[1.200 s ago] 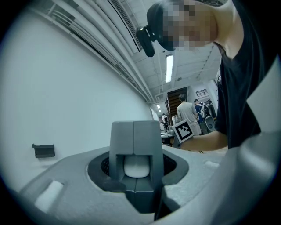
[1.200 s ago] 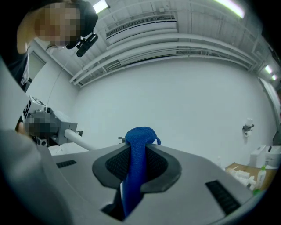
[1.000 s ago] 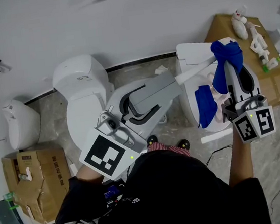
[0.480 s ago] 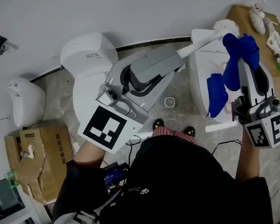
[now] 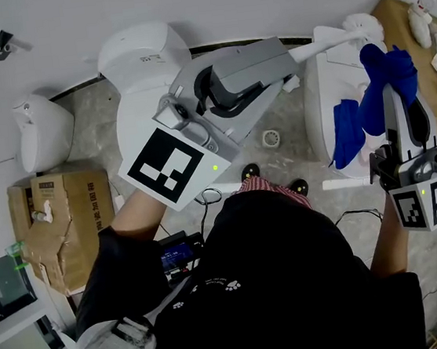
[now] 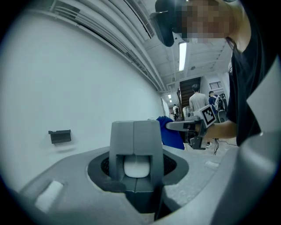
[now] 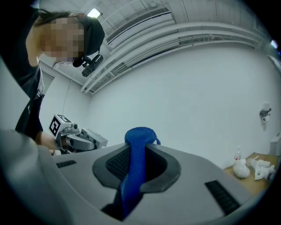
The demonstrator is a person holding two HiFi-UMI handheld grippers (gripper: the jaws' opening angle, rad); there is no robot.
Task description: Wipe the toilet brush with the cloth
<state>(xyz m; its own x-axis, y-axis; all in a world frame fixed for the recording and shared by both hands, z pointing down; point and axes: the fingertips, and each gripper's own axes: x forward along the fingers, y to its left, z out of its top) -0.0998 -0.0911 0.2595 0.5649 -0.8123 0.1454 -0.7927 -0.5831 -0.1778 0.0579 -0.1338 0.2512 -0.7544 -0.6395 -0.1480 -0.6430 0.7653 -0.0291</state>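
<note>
Forearms reach out from a black shirt at the lower edge of the head view, each carrying a hand-held gripper.

The left hand-held gripper (image 5: 280, 63) points away from the person, its square-marker cube nearest the body. In its own view its jaws (image 6: 134, 132) are clenched on the rounded white handle of the toilet brush (image 6: 137, 168). From the jaws the toilet brush (image 5: 321, 41) runs on as a white rod. Its head is in the air over the far part of the right-hand toilet (image 5: 317, 110).

The right hand-held gripper (image 5: 399, 96) points the same way, and its jaws (image 7: 136, 154) are clamped on a fold of the blue cloth (image 7: 135, 167). A rolled bunch of the fold stands up above the jaw tips. The rest of the cloth (image 5: 384, 78) hangs down over that toilet's bowl. The brush head sits just beside the bunched top of the cloth; contact between them cannot be made out.

A second white toilet (image 5: 140, 84) stands on the stone floor beyond the left hand-held gripper. A cardboard box (image 5: 60, 236) rests at the floor's left edge. Behind both toilets rises the plain white wall (image 5: 221, 3).
</note>
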